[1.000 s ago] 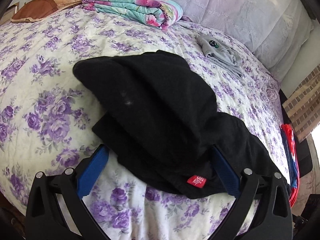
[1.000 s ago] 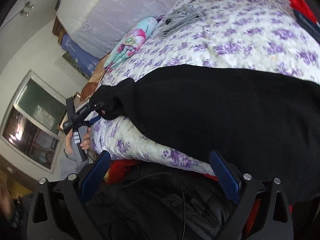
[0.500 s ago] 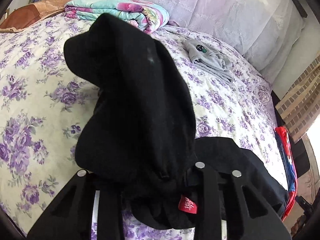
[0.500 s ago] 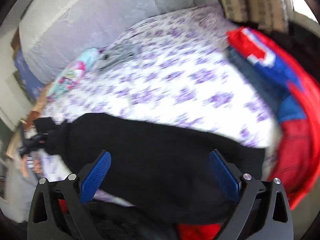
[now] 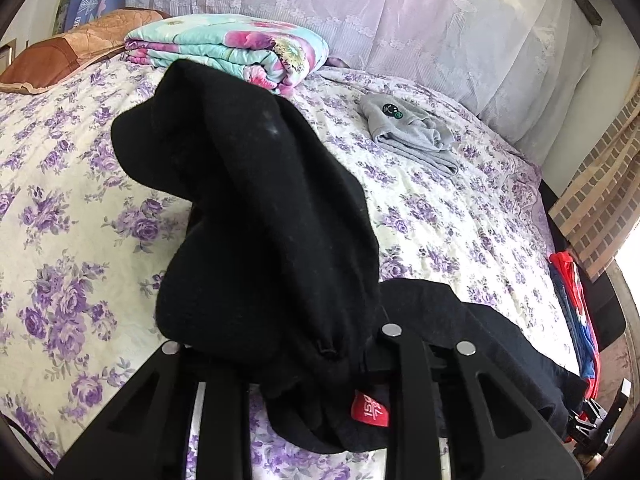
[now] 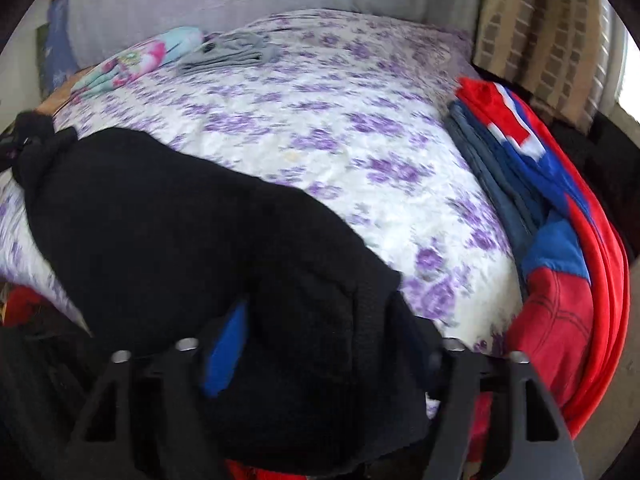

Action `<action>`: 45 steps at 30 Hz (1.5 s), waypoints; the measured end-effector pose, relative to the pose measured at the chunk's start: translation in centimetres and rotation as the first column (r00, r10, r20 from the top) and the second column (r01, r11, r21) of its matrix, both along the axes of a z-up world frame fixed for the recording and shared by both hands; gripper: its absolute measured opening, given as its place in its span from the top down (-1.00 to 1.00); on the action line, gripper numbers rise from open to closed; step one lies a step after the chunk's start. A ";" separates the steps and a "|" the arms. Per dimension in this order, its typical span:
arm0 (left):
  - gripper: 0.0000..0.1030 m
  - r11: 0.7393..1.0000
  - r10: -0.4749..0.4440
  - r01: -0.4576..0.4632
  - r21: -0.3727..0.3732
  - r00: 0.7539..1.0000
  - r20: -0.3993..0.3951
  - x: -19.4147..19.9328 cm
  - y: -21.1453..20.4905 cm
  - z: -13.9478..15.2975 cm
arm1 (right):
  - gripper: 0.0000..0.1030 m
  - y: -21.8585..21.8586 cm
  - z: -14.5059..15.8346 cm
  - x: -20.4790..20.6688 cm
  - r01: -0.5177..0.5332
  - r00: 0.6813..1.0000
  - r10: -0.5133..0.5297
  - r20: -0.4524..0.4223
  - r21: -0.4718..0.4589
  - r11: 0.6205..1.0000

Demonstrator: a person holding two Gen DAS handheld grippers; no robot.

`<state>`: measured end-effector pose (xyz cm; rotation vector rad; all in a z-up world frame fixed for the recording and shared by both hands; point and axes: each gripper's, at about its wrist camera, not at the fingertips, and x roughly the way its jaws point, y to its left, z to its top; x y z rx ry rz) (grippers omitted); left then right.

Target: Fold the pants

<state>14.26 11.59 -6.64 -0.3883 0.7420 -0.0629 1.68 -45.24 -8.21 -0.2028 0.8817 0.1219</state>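
Observation:
Black fleece pants (image 5: pixel 260 220) lie across a purple-flowered bedspread (image 5: pixel 72 216). One end rises in a bunch from my left gripper (image 5: pixel 304 356), whose jaws are closing. They are nearly together, pinching the fabric beside a red tag (image 5: pixel 370 410). In the right wrist view the pants (image 6: pixel 160 220) stretch from the far left down into my right gripper (image 6: pixel 332 352). Its jaws are closing too, and thick black fabric fills the gap between them. One blue pad (image 6: pixel 224 352) shows and the other is hidden under cloth. This view is blurred.
A folded floral blanket (image 5: pixel 228 48), a brown pillow (image 5: pixel 60 56) and a folded grey garment (image 5: pixel 408 132) lie near the lace-covered headboard (image 5: pixel 400 20). Red and blue clothes (image 6: pixel 552 240) are piled along the bed's right edge below a brick-patterned curtain (image 6: pixel 540 40).
My left gripper went from wide open to pinched on the pants and raised that end into a bunch. My right gripper swung round to the other end and narrowed its jaws over the fabric.

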 end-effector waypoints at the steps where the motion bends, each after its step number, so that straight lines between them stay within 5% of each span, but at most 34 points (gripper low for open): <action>1: 0.55 1.000 -0.001 0.001 0.005 1.000 0.011 -0.1 -0.1 0.3 | 0.46 0.3 0.1 0.2 -0.002 1.000 0.002 -0.014 0.007 1.000; 4: 0.58 1.000 0.003 -0.002 -0.014 0.999 0.038 -0.5 0.2 1.0 | 0.65 0.5 0.8 1.0 0.020 1.000 -0.019 -0.016 0.063 0.998; 10: 0.61 0.999 0.022 -0.018 -0.037 0.995 0.102 -0.3 1.0 4.4 | 0.69 -2.1 6.4 4.7 0.080 0.987 -0.109 0.116 0.230 0.970; 17: 0.63 0.980 0.198 -0.197 -0.023 0.960 0.196 -2.1 4.4 7.6 | 0.69 -2.3 9.8 13.9 0.032 0.976 -0.101 0.191 0.331 0.943; 22: 0.62 0.935 0.349 -0.354 0.016 0.929 0.126 -1.8 8.8 5.9 | 0.62 2.6 9.1 21.6 -0.061 0.988 0.006 0.156 0.346 0.936; 27: 0.50 0.928 0.352 -0.345 0.143 0.936 -0.027 1.3 9.5 0.1 | 0.56 5.5 4.9 27.8 -0.009 0.998 -0.008 0.067 0.242 0.970; 28: 0.39 0.926 0.355 -0.347 0.149 0.934 -0.033 1.4 9.5 -0.6 | 0.53 5.4 4.1 28.6 0.005 0.999 -0.016 0.041 0.246 0.969; 31: 0.00 0.930 0.352 -0.346 0.120 0.935 -0.033 1.2 10.2 -1.1 | -0.10 4.8 1.9 29.7 0.076 0.995 -0.063 -0.074 0.190 0.979; 34: -0.08 0.945 0.325 -0.322 0.049 0.945 -0.047 0.4 11.6 -0.9 | -0.36 2.6 2.2 27.4 0.095 0.995 -0.089 -0.037 0.230 0.968; 38: -0.11 0.951 0.291 -0.296 -0.090 0.955 -0.063 -1.2 13.1 0.3 | -0.36 0.1 2.9 23.3 0.083 0.994 -0.045 -0.096 0.441 0.894; 45: -0.16 0.916 0.294 -0.302 -0.263 0.953 -0.070 -3.8 14.4 2.2 | -0.36 -0.4 -0.7 19.7 0.174 0.960 0.050 -0.276 0.725 0.666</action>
